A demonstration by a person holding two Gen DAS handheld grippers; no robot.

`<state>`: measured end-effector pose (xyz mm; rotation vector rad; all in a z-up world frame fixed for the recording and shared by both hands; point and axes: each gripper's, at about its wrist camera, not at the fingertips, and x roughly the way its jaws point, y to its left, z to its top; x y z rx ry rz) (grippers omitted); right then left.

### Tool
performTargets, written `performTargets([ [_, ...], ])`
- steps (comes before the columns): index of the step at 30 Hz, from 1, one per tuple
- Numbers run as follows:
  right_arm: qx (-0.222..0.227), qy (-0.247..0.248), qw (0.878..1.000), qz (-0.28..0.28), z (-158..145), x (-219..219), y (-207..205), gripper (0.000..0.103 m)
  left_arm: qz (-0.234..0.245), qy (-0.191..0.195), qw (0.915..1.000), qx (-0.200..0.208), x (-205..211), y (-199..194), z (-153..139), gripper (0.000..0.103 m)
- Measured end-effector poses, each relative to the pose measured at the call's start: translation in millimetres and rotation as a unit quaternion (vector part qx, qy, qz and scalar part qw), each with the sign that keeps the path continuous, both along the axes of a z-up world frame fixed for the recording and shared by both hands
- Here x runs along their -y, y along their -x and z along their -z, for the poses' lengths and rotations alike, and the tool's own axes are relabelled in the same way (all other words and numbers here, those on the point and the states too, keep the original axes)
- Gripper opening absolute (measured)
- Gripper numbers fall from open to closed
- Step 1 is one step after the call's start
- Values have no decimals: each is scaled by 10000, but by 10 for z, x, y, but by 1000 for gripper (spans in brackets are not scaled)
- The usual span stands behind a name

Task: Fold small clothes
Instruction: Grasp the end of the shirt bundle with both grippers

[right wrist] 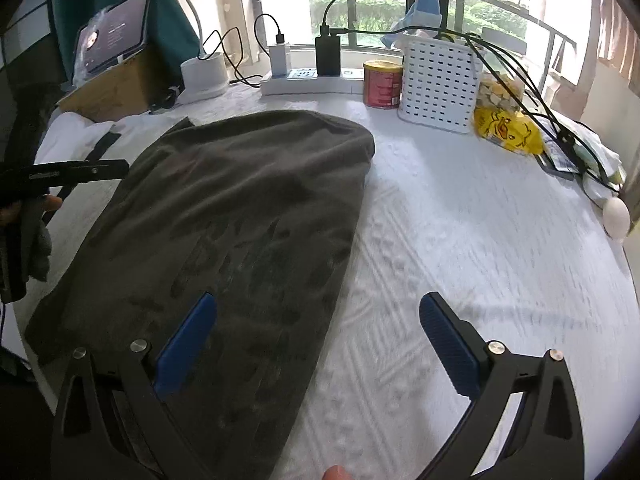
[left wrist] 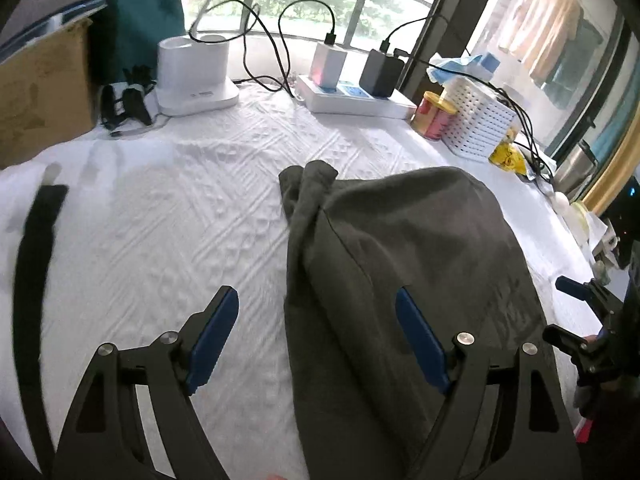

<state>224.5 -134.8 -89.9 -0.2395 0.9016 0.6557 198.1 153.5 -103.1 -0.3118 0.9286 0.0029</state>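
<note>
A dark grey-brown garment (left wrist: pixel 408 248) lies folded lengthwise on the white textured cloth (left wrist: pixel 168 232), its left side doubled over into a thick fold. In the right wrist view the same garment (right wrist: pixel 240 216) shows a faded print. My left gripper (left wrist: pixel 318 300) is open above the garment's left edge, with one blue pad over the cloth and the other over the fabric, holding nothing. My right gripper (right wrist: pixel 318 304) is open above the garment's right edge, with nothing between its fingers. The left gripper's body (right wrist: pixel 60 172) shows at the left of the right wrist view.
At the back stand a white lamp base (left wrist: pixel 192 76), a power strip with chargers (left wrist: pixel 352 92), a red can (left wrist: pixel 434 116), a white perforated basket (left wrist: pixel 476 116) and a yellow bag (right wrist: pixel 508 128). A cardboard box (left wrist: pixel 40 88) sits back left, a black strap (left wrist: pixel 36 256) at the left, an egg-like object (right wrist: pixel 616 216) far right.
</note>
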Motion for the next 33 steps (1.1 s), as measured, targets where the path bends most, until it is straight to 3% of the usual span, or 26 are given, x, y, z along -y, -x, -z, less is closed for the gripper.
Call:
performTargets([
  [6, -23, -44, 9999, 89, 52, -85, -306, 101, 179, 0, 9997, -141, -32, -340, 152, 84],
  [14, -157, -417, 9986, 269, 96, -158, -736, 101, 473, -456, 9977, -148, 151, -626, 196, 84],
  [19, -332, -541, 9978, 178, 123, -284, -917, 101, 977, -295, 9947, -108, 350, -680, 197, 84],
  [22, -591, -556, 9967, 38, 184, -397, -973, 100, 1282, -403, 9909, -39, 520, -671, 199, 84],
  [24, -526, -462, 9975, -97, 193, -488, -964, 100, 1433, -576, 9880, 5, 611, -662, 204, 84],
  [28, -363, -233, 9983, -382, 198, -674, -927, 89, 1544, -660, 9858, 87, 678, -651, 214, 82],
  [33, -146, 40, 9984, -536, 210, -786, -861, 80, 1484, -890, 9848, 162, 712, -629, 198, 66],
])
